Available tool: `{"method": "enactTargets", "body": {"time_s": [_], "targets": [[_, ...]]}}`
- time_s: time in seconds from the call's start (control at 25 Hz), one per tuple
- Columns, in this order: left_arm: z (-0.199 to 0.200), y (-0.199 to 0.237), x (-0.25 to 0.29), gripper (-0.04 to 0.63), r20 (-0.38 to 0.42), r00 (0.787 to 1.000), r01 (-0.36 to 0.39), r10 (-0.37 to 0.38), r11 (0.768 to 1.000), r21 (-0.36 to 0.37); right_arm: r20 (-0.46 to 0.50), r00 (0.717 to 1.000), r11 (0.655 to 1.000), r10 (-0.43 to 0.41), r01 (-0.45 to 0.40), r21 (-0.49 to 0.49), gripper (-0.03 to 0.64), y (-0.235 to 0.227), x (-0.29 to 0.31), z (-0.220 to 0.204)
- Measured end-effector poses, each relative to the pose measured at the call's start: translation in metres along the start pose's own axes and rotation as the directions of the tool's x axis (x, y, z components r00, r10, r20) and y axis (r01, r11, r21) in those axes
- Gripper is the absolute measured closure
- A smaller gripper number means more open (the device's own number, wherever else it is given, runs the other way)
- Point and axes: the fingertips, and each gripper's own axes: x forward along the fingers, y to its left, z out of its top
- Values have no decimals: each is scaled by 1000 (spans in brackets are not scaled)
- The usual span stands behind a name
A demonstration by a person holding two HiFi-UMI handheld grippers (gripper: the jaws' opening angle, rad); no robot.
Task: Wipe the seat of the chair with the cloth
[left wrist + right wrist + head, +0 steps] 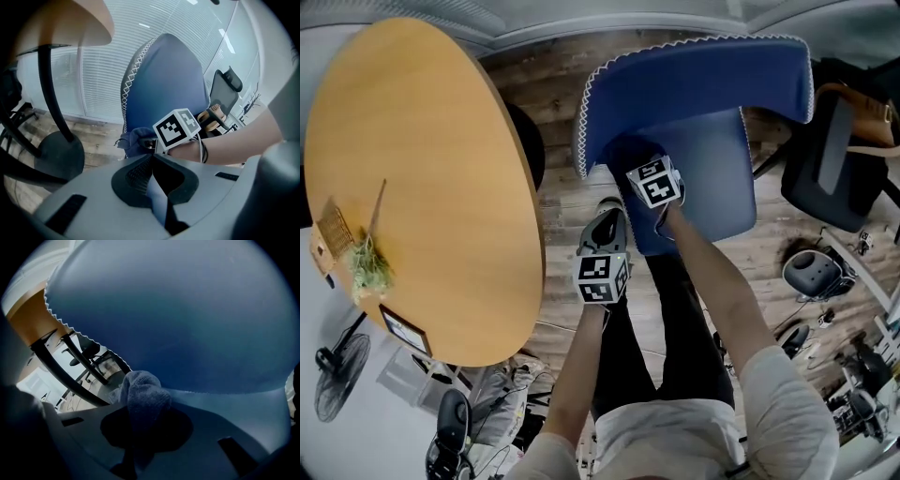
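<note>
A blue chair stands in front of me, its backrest (694,75) edged with white stitching and its seat (717,183) below it. My right gripper (633,164) is shut on a dark blue cloth (622,153) at the seat's left rear corner, by the foot of the backrest. In the right gripper view the cloth (143,397) bulges out of the right gripper (140,425), with the backrest (187,310) filling the picture. My left gripper (607,217) hangs off the seat's left front edge, shut and empty. The left gripper (152,159) looks onto the cloth (133,140).
A round wooden table (412,178) fills the left, close to the chair; its black base (58,150) stands on the wooden floor. A black office chair (830,159) and a grey rounded object (811,272) are at the right. A fan (337,370) stands lower left.
</note>
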Motion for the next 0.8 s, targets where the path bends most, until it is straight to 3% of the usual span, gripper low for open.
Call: {"method": "enactTargets", "body": {"time_s": [0.24, 0.36, 0.8], "targets": [[6, -18, 10, 568, -7, 1000, 28, -28, 999, 29, 8, 999, 999, -47, 47, 7, 565, -10, -7, -1], [3, -24, 15, 568, -14, 999, 30, -30, 999, 26, 14, 994, 993, -109, 109, 47, 565, -29, -17, -3], [-2, -61, 35, 568, -41, 997, 72, -70, 996, 55, 40, 970, 970, -241, 239, 49, 565, -102, -56, -15]]}}
